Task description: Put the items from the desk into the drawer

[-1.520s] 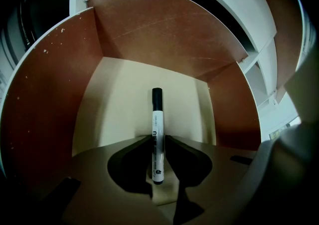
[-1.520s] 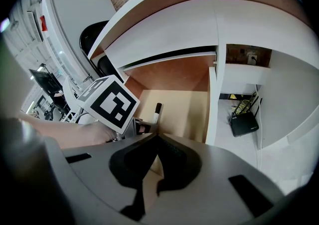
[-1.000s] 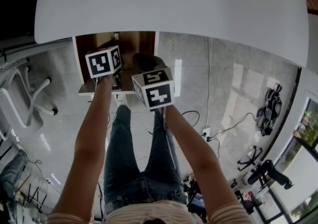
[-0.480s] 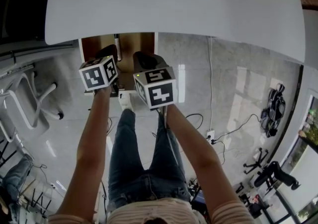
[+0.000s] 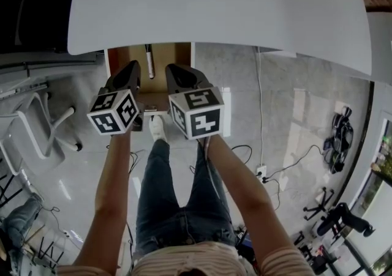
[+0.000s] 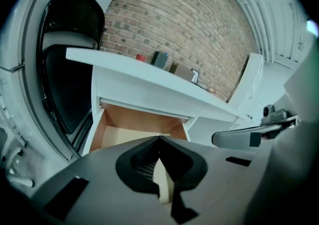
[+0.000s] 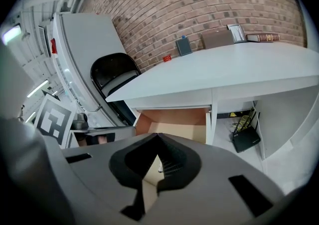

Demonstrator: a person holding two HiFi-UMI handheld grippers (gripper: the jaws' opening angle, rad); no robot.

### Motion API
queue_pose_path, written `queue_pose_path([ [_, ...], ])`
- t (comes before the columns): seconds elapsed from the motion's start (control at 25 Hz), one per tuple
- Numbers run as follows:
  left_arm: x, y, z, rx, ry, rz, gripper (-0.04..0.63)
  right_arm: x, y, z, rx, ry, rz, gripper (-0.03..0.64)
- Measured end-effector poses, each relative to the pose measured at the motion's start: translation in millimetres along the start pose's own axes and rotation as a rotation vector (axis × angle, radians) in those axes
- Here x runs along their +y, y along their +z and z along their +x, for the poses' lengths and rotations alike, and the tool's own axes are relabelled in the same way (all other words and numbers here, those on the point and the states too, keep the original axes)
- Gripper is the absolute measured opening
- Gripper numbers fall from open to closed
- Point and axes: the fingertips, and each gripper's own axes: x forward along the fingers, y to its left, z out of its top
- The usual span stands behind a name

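The wooden drawer [image 5: 115,60] stands pulled out under the white desk [image 5: 220,5]. A slim pen [image 5: 149,55] lies inside it near the back. My left gripper [image 5: 133,65] and right gripper [image 5: 171,68] hover side by side just above the drawer's front, both shut and holding nothing. In the left gripper view the left gripper [image 6: 159,138] points at the drawer [image 6: 124,136]. The right gripper [image 7: 158,135] faces the same drawer [image 7: 174,118]. Along the desk's far edge stand a blue box [image 7: 184,46], a brown box [image 7: 217,39] and a book [image 7: 262,37].
A black chair [image 7: 114,74] sits left of the desk, and a white chair [image 5: 37,125] stands on the floor to the person's left. A black router [image 7: 246,139] lies under the desk at the right. Cables [image 5: 269,164] trail across the tiled floor.
Both grippers have drawn back toward the person, out from over the drawer. The pen inside the drawer now shows.
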Motion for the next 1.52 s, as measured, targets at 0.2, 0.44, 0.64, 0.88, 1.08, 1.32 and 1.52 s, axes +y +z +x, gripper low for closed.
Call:
queue_pose_path([
  [0.2, -24, 26, -33, -0.083, -0.036, 0.027, 0.009, 10, 19, -23, -0.059, 0.019, -0.012, 0.017],
  [0.44, -48, 57, -67, -0.164, -0.077, 0.088, 0.009, 24, 51, -50, -0.142, 0.037, -0.070, 0.017],
  [0.64, -61, 72, -88, -0.208, -0.085, 0.117, 0.009, 31, 61, -66, -0.181, 0.041, -0.117, 0.017],
  [0.88, -72, 87, -116, -0.264, -0.084, 0.161, 0.009, 36, 69, -88, -0.229, 0.039, -0.141, 0.017],
  [1.08, -77, 95, -140, -0.296, -0.090, 0.196, 0.009, 47, 82, -113, -0.287, 0.032, -0.192, 0.017],
  [1.32, -83, 106, -174, -0.366, -0.090, 0.238, 0.009, 63, 95, -140, -0.355, 0.045, -0.237, 0.017],
  [1.52, -89, 114, -192, -0.394, -0.093, 0.243, 0.008, 71, 111, -163, -0.429, 0.025, -0.260, 0.017],
])
